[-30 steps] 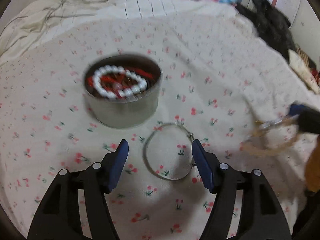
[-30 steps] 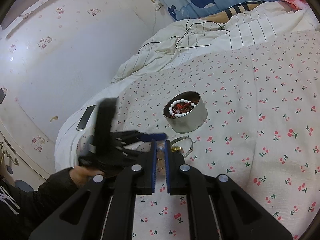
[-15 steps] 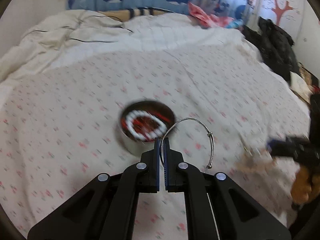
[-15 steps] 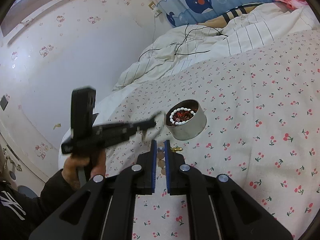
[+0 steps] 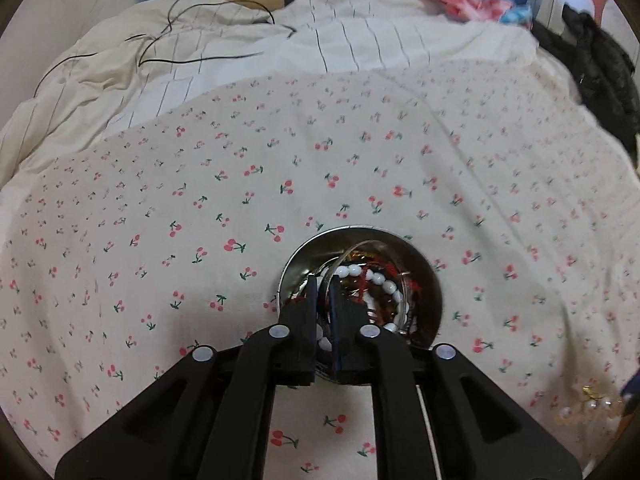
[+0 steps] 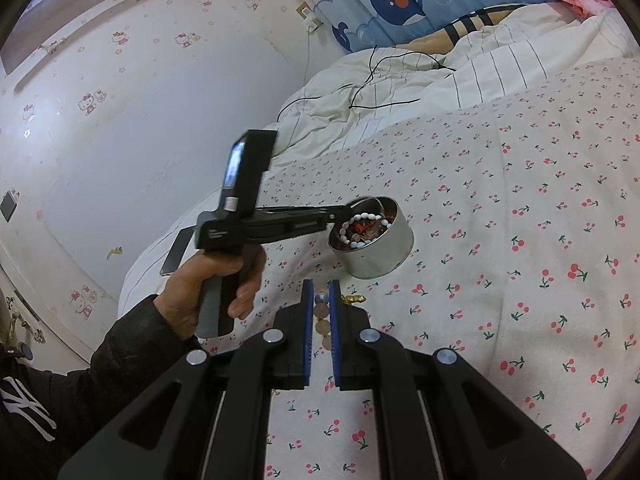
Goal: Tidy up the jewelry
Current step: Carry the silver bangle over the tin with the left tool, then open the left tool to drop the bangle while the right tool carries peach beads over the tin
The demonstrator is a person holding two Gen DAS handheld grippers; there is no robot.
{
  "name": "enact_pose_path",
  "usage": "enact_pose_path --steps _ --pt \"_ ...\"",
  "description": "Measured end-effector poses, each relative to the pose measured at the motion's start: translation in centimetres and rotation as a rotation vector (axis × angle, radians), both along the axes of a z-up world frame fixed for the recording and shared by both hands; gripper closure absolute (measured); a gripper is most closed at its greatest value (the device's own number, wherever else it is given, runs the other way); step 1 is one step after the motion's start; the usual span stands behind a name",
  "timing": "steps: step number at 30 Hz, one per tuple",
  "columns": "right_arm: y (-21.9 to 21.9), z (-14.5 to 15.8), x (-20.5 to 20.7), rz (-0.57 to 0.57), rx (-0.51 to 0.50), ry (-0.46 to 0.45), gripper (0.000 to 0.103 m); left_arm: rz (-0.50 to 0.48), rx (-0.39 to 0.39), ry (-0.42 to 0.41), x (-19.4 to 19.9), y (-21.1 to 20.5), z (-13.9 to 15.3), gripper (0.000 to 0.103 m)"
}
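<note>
While the left hand-held gripper (image 5: 324, 280) pinches a thin wire bangle (image 5: 362, 246) over the round metal tin (image 5: 434, 292), the right (image 6: 320, 285) clamps beads (image 6: 322, 322).

- The right gripper (image 6: 319, 296) sits low over the cherry-print sheet (image 6: 520, 280), its blue pads closed on a string of pale beads (image 6: 322, 322).
- A round metal tin (image 6: 374, 250) with white beads and red pieces stands beyond it.
- A hand (image 6: 212, 284) holds the left gripper (image 6: 346, 213), its tips over the tin's rim.
- A phone (image 6: 176, 250) lies at the bed's edge.
</note>
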State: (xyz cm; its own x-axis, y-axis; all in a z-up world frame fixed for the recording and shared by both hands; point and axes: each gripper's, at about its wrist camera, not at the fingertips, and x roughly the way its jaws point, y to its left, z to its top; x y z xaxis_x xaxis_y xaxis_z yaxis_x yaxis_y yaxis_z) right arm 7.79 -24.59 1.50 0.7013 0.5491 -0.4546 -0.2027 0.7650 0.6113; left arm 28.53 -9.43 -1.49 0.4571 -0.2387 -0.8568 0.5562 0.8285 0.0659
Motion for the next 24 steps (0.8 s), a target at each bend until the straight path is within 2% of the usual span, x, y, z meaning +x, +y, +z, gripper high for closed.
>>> enact_pose_path --steps 1,2,3,4,8,12,15,20,21,22,24 --pt "0.0 0.0 0.0 -0.001 0.002 0.0 0.095 0.005 0.013 -0.01 0.0 0.0 0.0 0.088" --pt "0.0 0.0 0.0 -0.002 0.007 0.0 0.095 0.009 0.012 -0.016 -0.2 0.1 0.1 0.071" --pt "-0.1 0.0 0.1 -0.002 0.017 -0.001 0.095 0.024 0.005 -0.029 -0.3 0.5 0.4 0.05" --pt "-0.1 0.0 0.3 -0.003 0.025 -0.001 0.095 0.042 -0.007 -0.048 -0.6 1.0 0.9 0.044" --pt "-0.1 0.4 1.4 -0.003 0.047 -0.007 0.095 0.109 -0.082 -0.059 -1.5 3.7 2.7 0.04" --pt "0.9 1.5 4.9 0.025 0.063 -0.028 0.095 0.244 -0.227 -0.044 -2.7 8.2 4.0 0.029" --pt "2.7 1.9 8.3 0.059 0.035 -0.029 0.095 0.316 -0.321 -0.018 -3.5 11.1 3.8 0.028" --pt "4.6 0.5 13.7 0.069 0.097 0.013 0.095 0.371 -0.366 0.027 -2.5 12.8 2.7 0.028" --pt "4.8 0.1 14.4 0.063 0.077 0.027 0.095 0.371 -0.369 0.03 -2.5 12.9 2.7 0.028" --pt "5.2 -0.7 15.5 0.043 0.016 0.061 0.094 0.365 -0.374 0.035 -2.4 12.9 2.7 0.028" --pt "5.9 -1.8 16.9 -0.013 -0.154 0.117 0.094 0.359 -0.381 0.032 -2.6 12.9 2.9 0.028"
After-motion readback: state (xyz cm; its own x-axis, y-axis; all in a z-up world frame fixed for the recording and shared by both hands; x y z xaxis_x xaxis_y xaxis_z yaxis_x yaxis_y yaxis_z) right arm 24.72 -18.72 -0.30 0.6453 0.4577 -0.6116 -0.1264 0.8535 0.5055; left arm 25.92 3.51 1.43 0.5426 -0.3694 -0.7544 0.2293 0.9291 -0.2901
